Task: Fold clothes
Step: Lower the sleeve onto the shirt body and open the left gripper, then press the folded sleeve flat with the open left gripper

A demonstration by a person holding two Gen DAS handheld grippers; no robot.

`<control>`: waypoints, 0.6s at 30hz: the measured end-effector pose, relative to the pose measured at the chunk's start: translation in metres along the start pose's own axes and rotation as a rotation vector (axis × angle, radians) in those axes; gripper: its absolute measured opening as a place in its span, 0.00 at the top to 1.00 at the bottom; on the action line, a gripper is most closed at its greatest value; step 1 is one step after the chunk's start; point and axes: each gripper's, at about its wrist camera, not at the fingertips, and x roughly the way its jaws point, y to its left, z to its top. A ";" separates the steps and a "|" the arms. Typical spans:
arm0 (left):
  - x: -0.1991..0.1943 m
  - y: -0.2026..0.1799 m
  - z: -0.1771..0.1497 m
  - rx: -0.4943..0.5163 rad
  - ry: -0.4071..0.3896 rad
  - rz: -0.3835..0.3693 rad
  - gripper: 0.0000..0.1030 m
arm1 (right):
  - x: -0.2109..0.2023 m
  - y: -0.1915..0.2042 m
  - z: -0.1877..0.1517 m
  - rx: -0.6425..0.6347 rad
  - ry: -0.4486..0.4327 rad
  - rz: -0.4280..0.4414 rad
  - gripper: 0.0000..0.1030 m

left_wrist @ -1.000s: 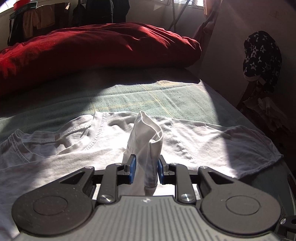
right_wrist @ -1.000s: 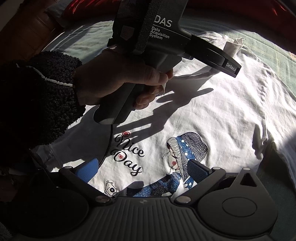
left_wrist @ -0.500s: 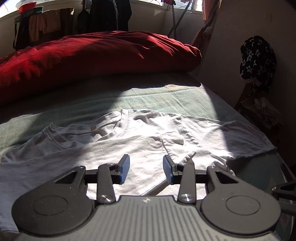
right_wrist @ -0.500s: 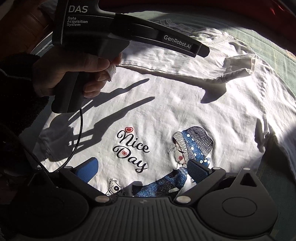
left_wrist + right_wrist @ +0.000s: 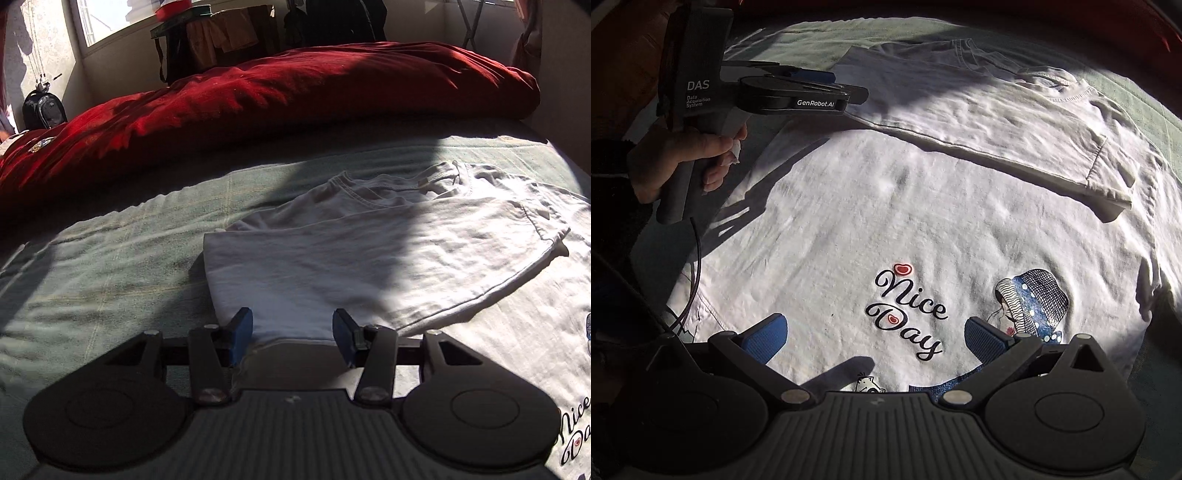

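Opening left tongs (image 5: 291, 334), nothing gripped | right tongs (image 5: 875, 338) wide, empty | T-shirt (image 5: 905, 206) below

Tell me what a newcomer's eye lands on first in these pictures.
First, the white T-shirt spread in sunlight over the green bed cover, its "Nice Day" print near the right claw, one side with its sleeve folded over the top. Next, the big red duvet heaped behind it. The left claw, open, hovers over the shirt's folded edge.

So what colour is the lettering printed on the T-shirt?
Black script lettering with small red hearts, on the white T-shirt; clearest in the right wrist view.
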 end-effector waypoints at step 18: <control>0.031 0.053 -0.026 -0.012 -0.004 0.120 0.41 | 0.028 0.043 0.024 -0.043 0.007 0.002 0.00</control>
